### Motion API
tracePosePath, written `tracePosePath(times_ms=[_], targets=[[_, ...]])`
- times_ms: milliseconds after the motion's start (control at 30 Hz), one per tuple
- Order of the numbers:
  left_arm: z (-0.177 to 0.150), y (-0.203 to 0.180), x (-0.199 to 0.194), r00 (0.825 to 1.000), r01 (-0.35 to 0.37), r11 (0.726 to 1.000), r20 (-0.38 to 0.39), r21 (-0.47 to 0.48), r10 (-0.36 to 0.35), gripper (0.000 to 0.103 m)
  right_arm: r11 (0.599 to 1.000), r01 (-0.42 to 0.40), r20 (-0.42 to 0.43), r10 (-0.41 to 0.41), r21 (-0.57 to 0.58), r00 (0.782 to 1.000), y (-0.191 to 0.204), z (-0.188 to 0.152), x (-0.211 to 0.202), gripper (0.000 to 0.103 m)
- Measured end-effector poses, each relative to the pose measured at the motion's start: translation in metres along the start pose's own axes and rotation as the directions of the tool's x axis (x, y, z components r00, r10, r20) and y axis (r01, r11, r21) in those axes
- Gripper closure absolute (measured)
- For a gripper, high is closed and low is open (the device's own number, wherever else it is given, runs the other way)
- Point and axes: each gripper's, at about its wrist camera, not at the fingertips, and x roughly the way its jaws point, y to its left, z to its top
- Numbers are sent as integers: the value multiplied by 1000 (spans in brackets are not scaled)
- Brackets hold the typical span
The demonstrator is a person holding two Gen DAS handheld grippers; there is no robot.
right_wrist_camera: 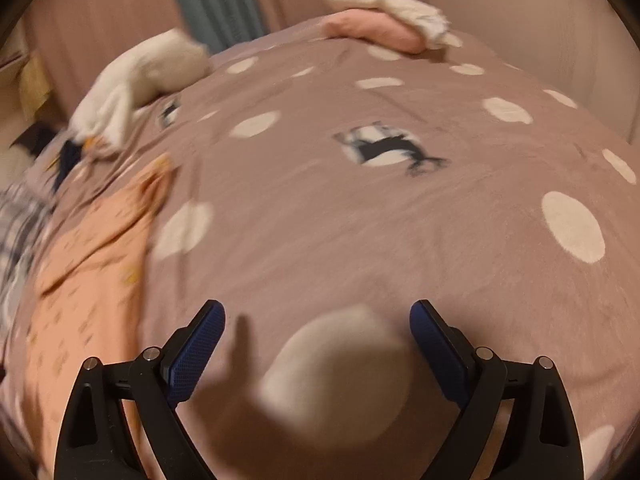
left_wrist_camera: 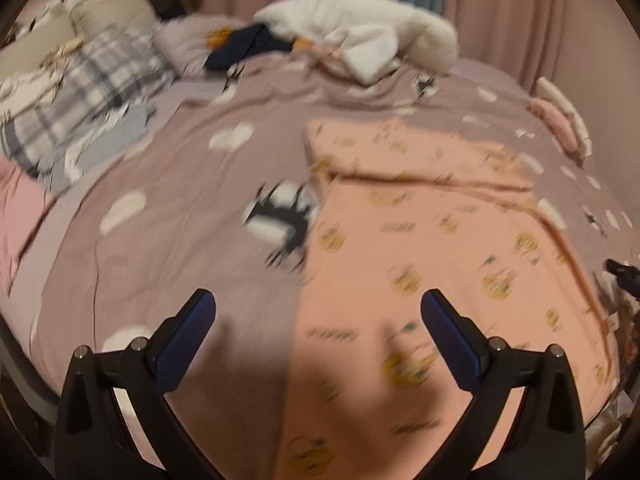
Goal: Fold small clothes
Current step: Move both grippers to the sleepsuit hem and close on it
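A peach garment (left_wrist_camera: 432,240) with small yellow prints lies flat on the mauve spotted bedspread (left_wrist_camera: 180,200), its far part folded over along a crease. My left gripper (left_wrist_camera: 318,308) is open and empty, held above the garment's near left edge. My right gripper (right_wrist_camera: 318,318) is open and empty above bare bedspread (right_wrist_camera: 360,220); the peach garment (right_wrist_camera: 92,264) lies to its left. Both views are motion-blurred.
A plaid cloth and other clothes (left_wrist_camera: 92,92) are piled at the far left. A white plush item (left_wrist_camera: 360,40) and dark cloth (left_wrist_camera: 248,46) lie at the bed's far end. Folded pink and white pieces (right_wrist_camera: 384,26) sit at the far right. Curtains hang behind.
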Motion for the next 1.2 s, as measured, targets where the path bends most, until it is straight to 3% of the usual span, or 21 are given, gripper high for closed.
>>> tracePosePath(times_ms=[233, 333, 467, 700, 800, 900, 1000, 1133, 1200], targets=[[-32, 21, -1, 993, 110, 993, -42, -42, -112, 1, 978, -201, -59, 197, -63, 979, 23, -41, -42, 10], [-47, 26, 6, 974, 192, 978, -103, -77, -200, 1, 968, -246, -131, 238, -51, 962, 29, -57, -41, 10], [-62, 27, -7, 963, 256, 965, -72, -50, -259, 1, 959, -279, -171, 266, -56, 949, 35, -76, -45, 10], [-83, 34, -18, 913, 404, 914, -39, -40, -405, 1, 911, -411, -170, 401, -26, 900, 45, -101, -51, 10], [-82, 40, -18, 874, 477, 873, -49, -100, -483, 2, 888, -459, -159, 454, 5, 877, 46, -105, -52, 11], [-85, 46, -20, 843, 526, 838, -40, -147, -536, 2, 882, -470, -149, 469, 32, 870, 46, -108, -53, 13], [-89, 51, -22, 829, 545, 819, -33, -179, -558, 5, 882, -467, -135, 470, 60, 872, 47, -113, -54, 18], [-95, 56, -24, 786, 596, 769, -30, -232, -618, 8, 846, -521, -135, 533, 113, 836, 47, -120, -55, 21], [-97, 59, -26, 775, 605, 757, -33, -247, -631, 10, 856, -509, -136, 518, 93, 845, 51, -124, -55, 23]])
